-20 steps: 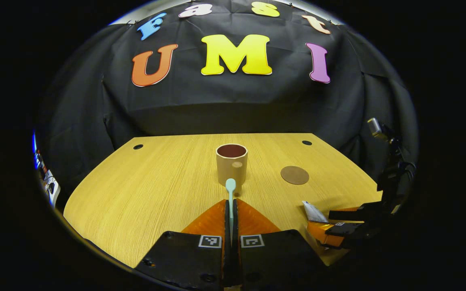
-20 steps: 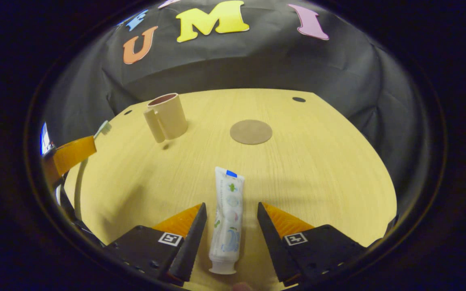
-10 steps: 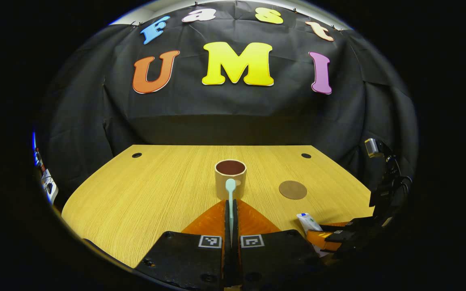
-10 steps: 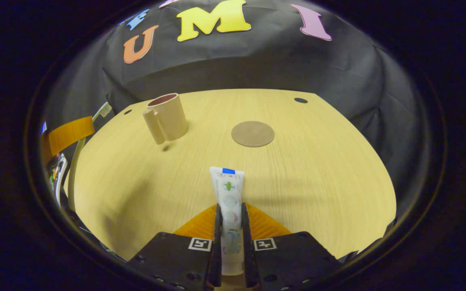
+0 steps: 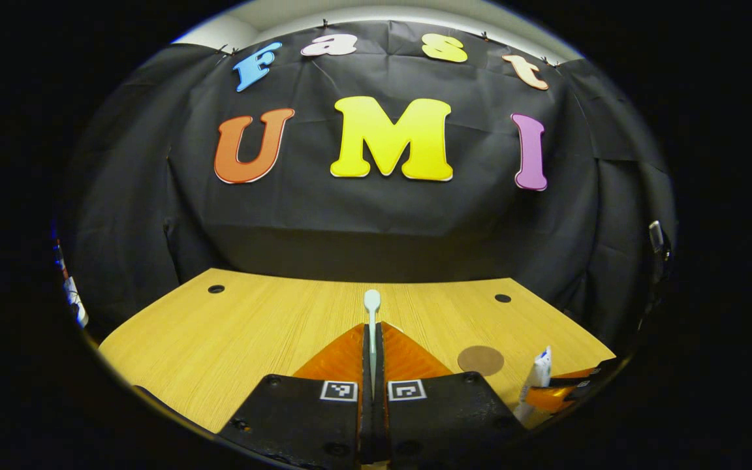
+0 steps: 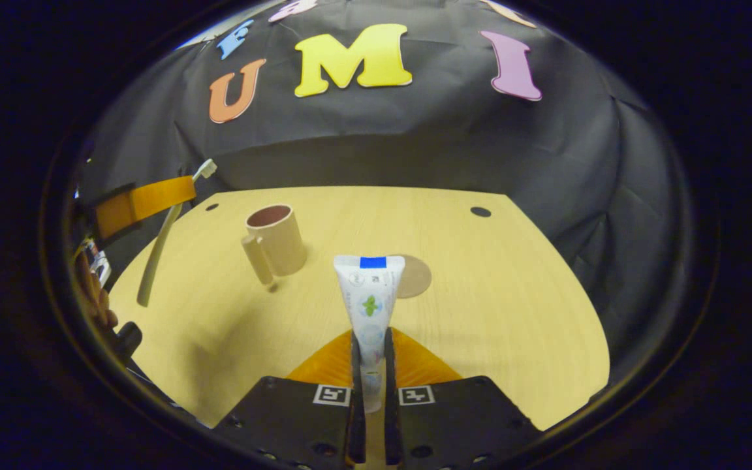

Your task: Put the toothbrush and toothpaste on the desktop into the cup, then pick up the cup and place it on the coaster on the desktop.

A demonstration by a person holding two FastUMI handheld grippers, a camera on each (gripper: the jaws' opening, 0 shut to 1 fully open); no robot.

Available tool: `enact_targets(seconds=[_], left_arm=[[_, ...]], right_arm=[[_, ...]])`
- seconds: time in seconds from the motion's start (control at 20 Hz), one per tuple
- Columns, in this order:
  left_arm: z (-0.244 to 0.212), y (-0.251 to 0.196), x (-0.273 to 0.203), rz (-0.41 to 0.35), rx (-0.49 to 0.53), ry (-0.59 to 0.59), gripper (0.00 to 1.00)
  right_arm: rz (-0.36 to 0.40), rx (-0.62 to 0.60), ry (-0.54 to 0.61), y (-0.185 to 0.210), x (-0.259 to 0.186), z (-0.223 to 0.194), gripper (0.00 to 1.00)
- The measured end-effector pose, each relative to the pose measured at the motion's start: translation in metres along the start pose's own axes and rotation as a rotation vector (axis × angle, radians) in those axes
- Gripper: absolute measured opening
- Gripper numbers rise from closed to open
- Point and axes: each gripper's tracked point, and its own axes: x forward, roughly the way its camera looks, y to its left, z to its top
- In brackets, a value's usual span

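The toothbrush [image 6: 166,219] shows at the far left of the right gripper view, clamped in the left gripper [image 6: 154,199]; its bristled head points up toward the back wall and its long handle slants down over the left edge of the tabletop [image 6: 513,313], clear of the wood. A hand [image 6: 92,297] shows just below it at the left rim of that view. To the right of the brush the cup [image 6: 277,238] stands upright on the tabletop, toward the back left corner, its handle turned toward the front edge and its mouth open and empty. Right of the cup, near the middle of the tabletop, lies the round coaster [image 6: 415,277], flat and bare, with its left part hidden behind the toothpaste [image 6: 369,297]. The tube stands nearly upright in the right gripper [image 6: 370,356], both fingers pressed on its lower body, the flat crimped end up and the cap end down between the fingers. A small dark hole marks the wood near the back left corner, and another near the back right corner.

In the left gripper view, the left gripper [image 5: 372,339] has its fingers closed on the toothbrush [image 5: 372,307], whose head rises just past the fingertips over the tabletop [image 5: 219,339]. Right of that the coaster [image 5: 480,360] lies toward the front right corner. Farthest right, the right gripper [image 5: 549,395] grips the toothpaste [image 5: 536,375] over the front right edge, tilted slightly, lifted off the wood.
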Motion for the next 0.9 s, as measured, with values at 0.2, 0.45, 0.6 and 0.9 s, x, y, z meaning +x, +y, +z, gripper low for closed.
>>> enact_targets(seconds=[0.2, 0.45, 0.6, 0.9], left_arm=[[0.021, 0.003, 0.024, 0.004, 0.006, -0.051, 0.03], [0.044, 0.0, 0.056, -0.012, -0.027, -0.137, 0.03], [0.05, 0.001, 0.08, -0.017, -0.036, -0.175, 0.03], [0.058, 0.003, 0.107, -0.023, -0.06, -0.22, 0.03]], right_arm=[[0.012, -0.005, -0.026, -0.001, -0.004, 0.016, 0.11], [0.007, -0.034, -0.072, -0.007, -0.012, 0.045, 0.11], [-0.002, -0.052, -0.092, -0.013, -0.015, 0.058, 0.11], [-0.018, -0.051, -0.098, -0.017, -0.018, 0.068, 0.11]])
